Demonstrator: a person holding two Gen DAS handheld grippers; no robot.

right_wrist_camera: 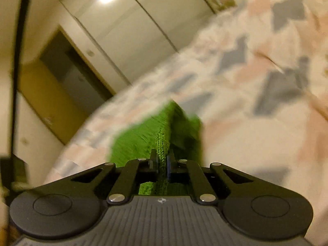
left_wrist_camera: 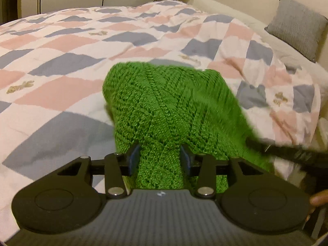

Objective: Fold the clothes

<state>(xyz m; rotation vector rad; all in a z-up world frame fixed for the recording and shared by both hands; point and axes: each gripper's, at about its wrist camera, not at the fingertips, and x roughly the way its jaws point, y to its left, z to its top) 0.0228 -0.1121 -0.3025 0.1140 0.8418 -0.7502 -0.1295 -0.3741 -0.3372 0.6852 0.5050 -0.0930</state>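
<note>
Above the bed (left_wrist_camera: 61, 41), both claws hold one green knit garment (left_wrist_camera: 170, 106) clear of the quilt. Left claw (left_wrist_camera: 160, 155): blue pads pressed on a thick bunched band of knit that fans forward and to its right, toward the other tool. Right claw (right_wrist_camera: 162, 162): pinched nearly shut on a thin edge, the fabric hanging ahead and below it, blurred. Long axis seems to run claw to claw; neither looks nearer, since both already grip. Judgement: the next move is laying it flat on the patchwork quilt (right_wrist_camera: 256, 61), which spreads wide beneath. Grey cushion (left_wrist_camera: 297, 26) far right; pale wardrobe doors (right_wrist_camera: 123, 24) behind.
</note>
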